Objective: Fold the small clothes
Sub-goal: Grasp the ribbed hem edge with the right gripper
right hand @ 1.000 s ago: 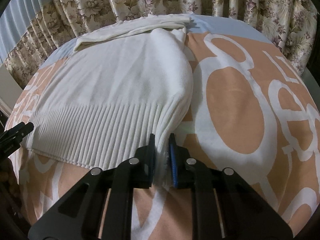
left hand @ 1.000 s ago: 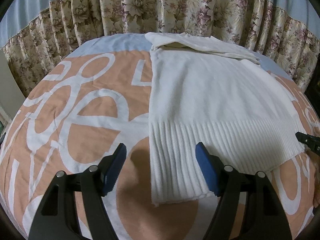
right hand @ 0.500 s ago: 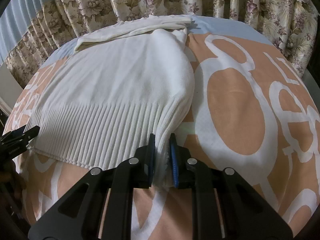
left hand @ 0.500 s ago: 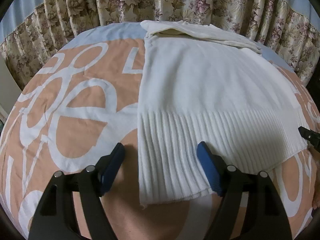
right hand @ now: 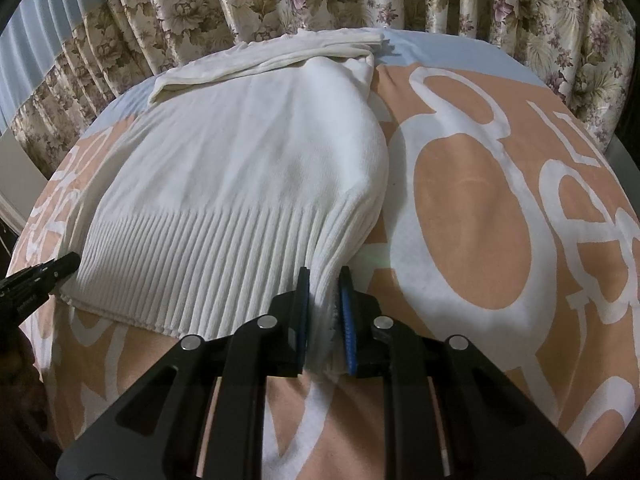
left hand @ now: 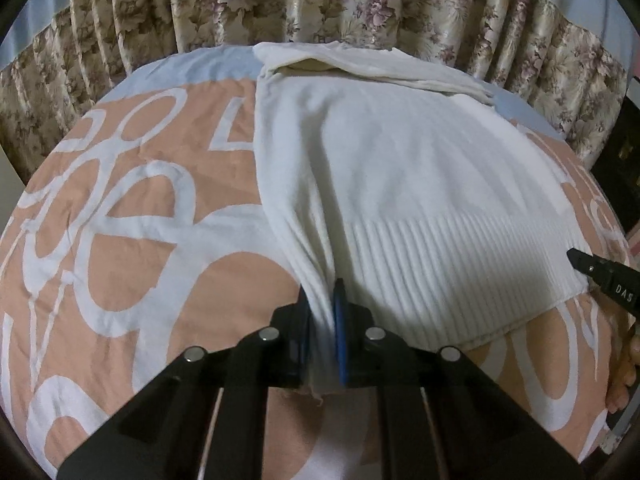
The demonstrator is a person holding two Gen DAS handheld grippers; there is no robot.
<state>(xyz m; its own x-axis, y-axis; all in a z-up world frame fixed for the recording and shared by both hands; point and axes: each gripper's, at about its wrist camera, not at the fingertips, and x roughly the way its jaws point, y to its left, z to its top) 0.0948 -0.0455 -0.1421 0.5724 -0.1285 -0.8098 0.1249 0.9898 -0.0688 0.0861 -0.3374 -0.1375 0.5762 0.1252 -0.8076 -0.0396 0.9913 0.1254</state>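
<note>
A white knit sweater (left hand: 400, 168) lies flat on the bed, ribbed hem toward me, sleeves folded across its far end. My left gripper (left hand: 322, 300) is shut on the hem's left corner, the ribbed cloth bunched between its blue pads. In the right wrist view the same sweater (right hand: 248, 168) fills the left half, and my right gripper (right hand: 324, 284) is shut on the hem's right corner. The tip of the right gripper (left hand: 600, 276) shows at the right edge of the left wrist view. In the right wrist view the left gripper's tip (right hand: 36, 280) shows at the left edge.
The bed cover (left hand: 132, 208) is peach with large white letters and a pale blue far edge. Floral curtains (left hand: 360, 4) hang close behind the bed. Bare cover stretches left of the sweater, and also to its right (right hand: 500, 208).
The left gripper's jaws, wide apart around the hem's left corner before, have closed on it and gathered the cloth into a ridge. The right gripper has kept its grip and place.
</note>
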